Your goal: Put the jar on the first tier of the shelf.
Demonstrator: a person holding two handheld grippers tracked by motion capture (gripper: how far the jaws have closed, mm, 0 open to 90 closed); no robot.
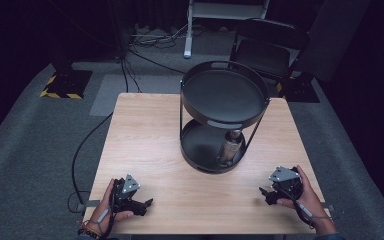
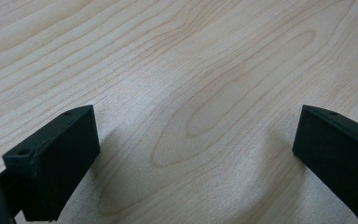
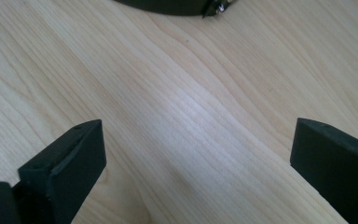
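High view: the left claw (image 1: 147,202) rests on the wooden counter (image 1: 145,140) at about 7 o'clock, held in the person's left hand (image 1: 102,212), with its grey three-cornered plate on top. Its jaws point toward 3 o'clock, along the near edge. The right claw (image 1: 264,192) sits at about 5 o'clock in the right hand (image 1: 305,195), jaws aimed toward 9 o'clock. The two claws are well apart, each near its own near corner of the counter.

Left gripper view: the left claw (image 2: 191,154) stands spread wide, one black jaw at each lower corner, with bare wood grain between them. It holds nothing, and its jaws lie close over the counter surface.

Right gripper view: the right claw (image 3: 198,163) is likewise spread wide and empty, with plain wood between the jaws. At 12 o'clock in this view the dark rim of the two-tier black tray stand (image 3: 168,5) shows, well clear of the jaws.

From the high view, the tray stand (image 1: 222,92) stands at the counter's centre toward 1 o'clock. A metallic bottle (image 1: 230,147) lies on its lower tier, at that tier's 4 o'clock side. Neither claw touches the stand or the bottle.
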